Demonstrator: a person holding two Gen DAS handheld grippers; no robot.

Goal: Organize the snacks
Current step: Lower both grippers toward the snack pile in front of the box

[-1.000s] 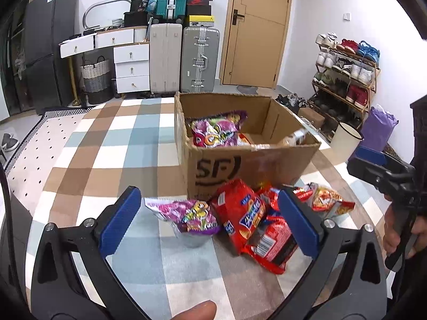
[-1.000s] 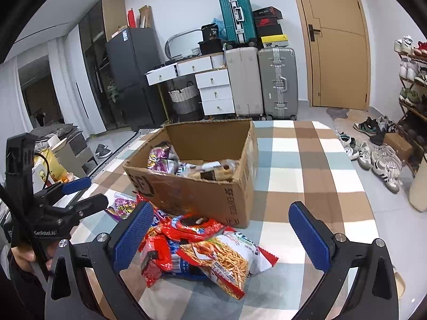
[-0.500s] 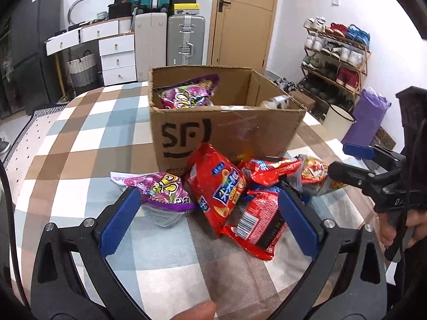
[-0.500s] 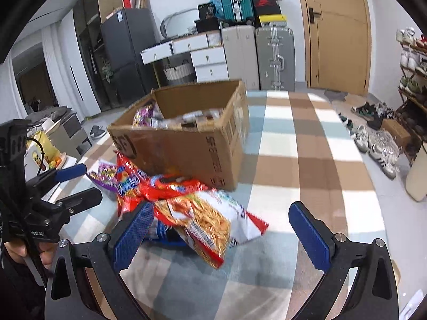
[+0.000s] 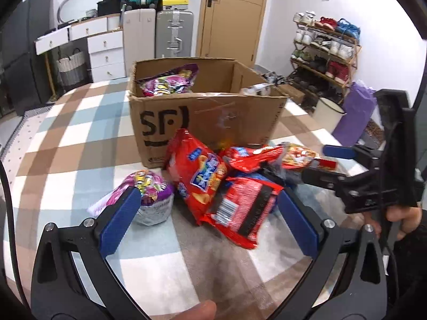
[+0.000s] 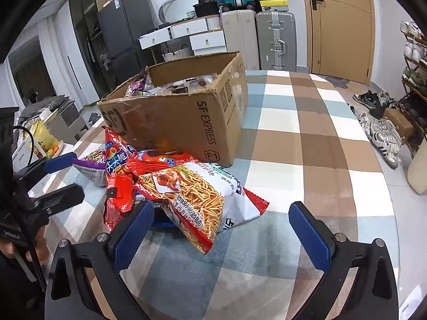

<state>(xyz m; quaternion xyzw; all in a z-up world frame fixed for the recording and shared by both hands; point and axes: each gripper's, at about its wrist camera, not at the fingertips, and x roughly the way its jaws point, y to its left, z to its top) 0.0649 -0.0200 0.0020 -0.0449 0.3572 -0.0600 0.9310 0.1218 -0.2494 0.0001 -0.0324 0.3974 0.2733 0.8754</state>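
- Here, an open brown cardboard box printed "SF" (image 5: 205, 117) stands on the checked blue, brown and white tablecloth (image 5: 66, 144), with a heap of snack bags lying against its near wall.
- Inside the box, a purple snack bag (image 5: 168, 82) leans in the far left corner; other packets lie toward the right side, too small to make out.
- The left gripper (image 5: 209, 222) hovers low over the heap with its blue-padded fingers spread wide, holding nothing.
- Between those fingers lie a red crisp bag with a blue label (image 5: 198, 178) and a red packet with a barcode (image 5: 241, 210); a small purple-and-silver snack bag (image 5: 152, 197) sits just behind the left pad.
- The right gripper (image 6: 218, 229) is likewise spread wide and empty, low over the cloth.
- A white-and-red bag picturing thin fried sticks (image 6: 200, 200) lies on top of the heap, its near end reaching between the right gripper's fingers, closer to the left one.
- Behind it, a flat red packet (image 6: 160, 158) rests on the pile, touching the box's wall.
- Each gripper shows at the edge of the other's view, on opposite sides of the heap.
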